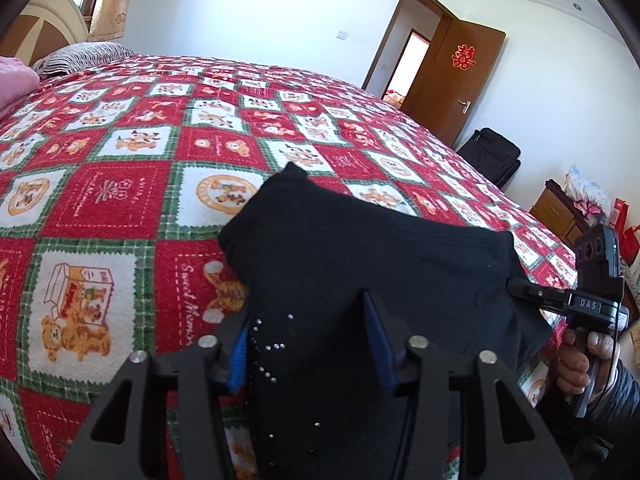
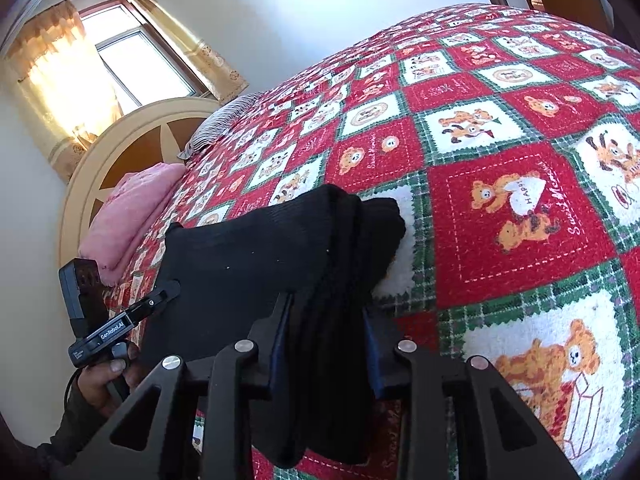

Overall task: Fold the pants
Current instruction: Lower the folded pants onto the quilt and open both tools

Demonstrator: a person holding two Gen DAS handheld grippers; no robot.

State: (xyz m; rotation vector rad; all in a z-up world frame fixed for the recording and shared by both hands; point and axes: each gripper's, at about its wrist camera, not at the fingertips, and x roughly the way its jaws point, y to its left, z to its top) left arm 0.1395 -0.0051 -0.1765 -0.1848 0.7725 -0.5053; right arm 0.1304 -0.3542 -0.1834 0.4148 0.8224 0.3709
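Black pants (image 1: 360, 248) with small silver studs lie folded in layers on the near edge of the bed; they also show in the right wrist view (image 2: 256, 256). My left gripper (image 1: 308, 320) is shut on the studded end of the pants, cloth bunched between its blue pads (image 1: 378, 344). My right gripper (image 2: 326, 308) is shut on a thick stack of pant layers at the other end. Each gripper shows in the other's view: the right one (image 1: 524, 288) at the pants' right edge, the left one (image 2: 160, 296) at their left edge.
The bed carries a red, white and green teddy-bear quilt (image 1: 132, 196). A pink folded blanket (image 2: 128, 216) and a striped pillow (image 1: 80, 56) lie near the headboard (image 2: 132, 152). A brown door (image 1: 456, 80), a black suitcase (image 1: 492, 152) and a wooden cabinet (image 1: 556, 208) stand beyond the bed.
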